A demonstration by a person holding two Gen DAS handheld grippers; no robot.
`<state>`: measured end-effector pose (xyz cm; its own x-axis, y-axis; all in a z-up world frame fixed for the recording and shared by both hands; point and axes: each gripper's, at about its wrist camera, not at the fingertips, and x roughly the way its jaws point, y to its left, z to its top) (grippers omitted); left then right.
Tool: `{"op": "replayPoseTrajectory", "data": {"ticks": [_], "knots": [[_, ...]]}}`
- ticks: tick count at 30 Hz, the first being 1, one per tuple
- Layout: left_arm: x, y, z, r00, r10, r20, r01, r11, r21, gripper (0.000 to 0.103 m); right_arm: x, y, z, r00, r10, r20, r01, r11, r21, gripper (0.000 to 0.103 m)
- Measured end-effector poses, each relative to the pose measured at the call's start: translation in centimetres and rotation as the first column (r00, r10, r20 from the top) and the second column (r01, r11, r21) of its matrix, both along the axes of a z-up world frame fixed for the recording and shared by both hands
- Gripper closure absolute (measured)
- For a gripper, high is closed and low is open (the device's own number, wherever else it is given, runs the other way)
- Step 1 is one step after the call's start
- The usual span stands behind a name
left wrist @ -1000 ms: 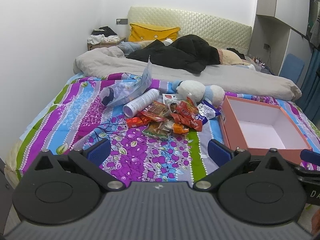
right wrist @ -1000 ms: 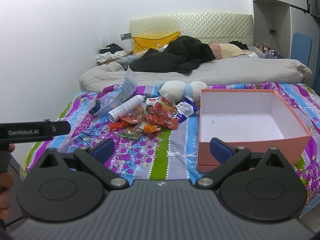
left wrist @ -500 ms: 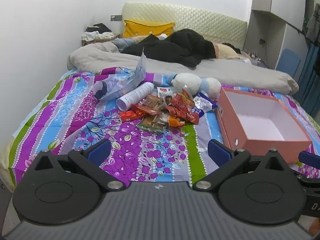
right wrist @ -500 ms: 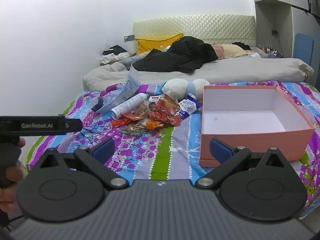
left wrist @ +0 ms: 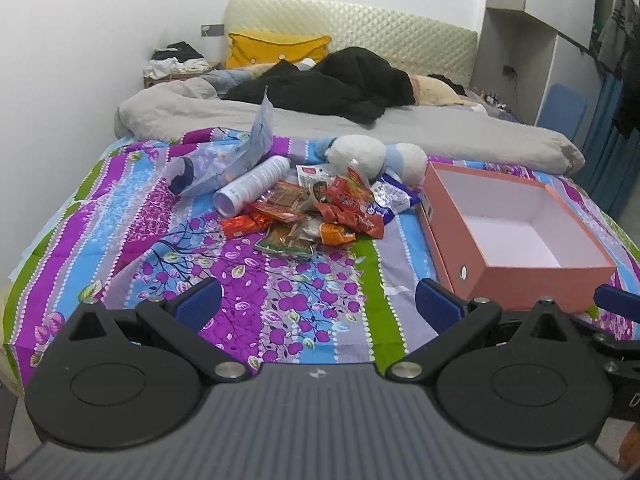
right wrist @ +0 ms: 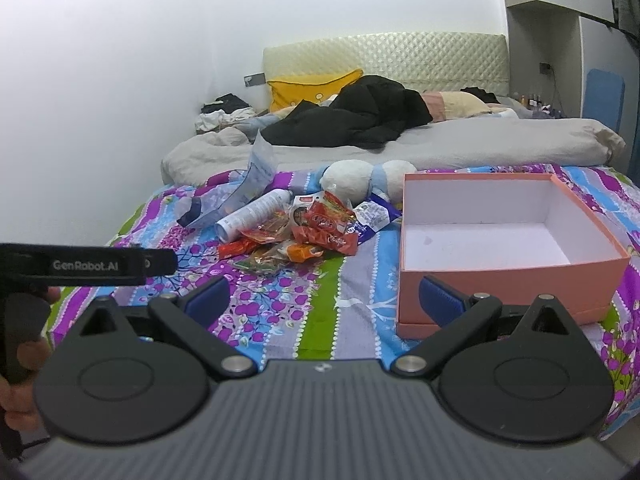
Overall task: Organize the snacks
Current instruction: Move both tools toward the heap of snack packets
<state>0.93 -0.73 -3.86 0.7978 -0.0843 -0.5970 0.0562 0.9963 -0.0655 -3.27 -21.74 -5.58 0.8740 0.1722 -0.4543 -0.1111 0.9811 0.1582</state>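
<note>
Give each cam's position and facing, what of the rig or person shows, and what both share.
Left wrist: on the left claw, facing up the bed; right claw tip at right edge.
Right wrist: on the right claw, same heading; left claw and hand at left.
Shared: snack pile, empty box, both claws open.

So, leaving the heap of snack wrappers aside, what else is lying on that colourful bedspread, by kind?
open pink cardboard box: 1
white-and-blue plush toy: 1
white cylindrical spray can: 1
crumpled clear plastic bag: 1
Total: 4
</note>
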Motion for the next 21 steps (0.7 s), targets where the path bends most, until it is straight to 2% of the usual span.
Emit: {"op": "replayPoseTrajectory", "data": {"ticks": [21], "knots": [[0.71,0.7,-1.05,1.0,-0.019,-0.022,0.018,1.0,-0.026,0.0,0.11,-0.25,-0.33,1.0,-0.014,-0.007,0.014,1.0,-0.001,0.001]]}}
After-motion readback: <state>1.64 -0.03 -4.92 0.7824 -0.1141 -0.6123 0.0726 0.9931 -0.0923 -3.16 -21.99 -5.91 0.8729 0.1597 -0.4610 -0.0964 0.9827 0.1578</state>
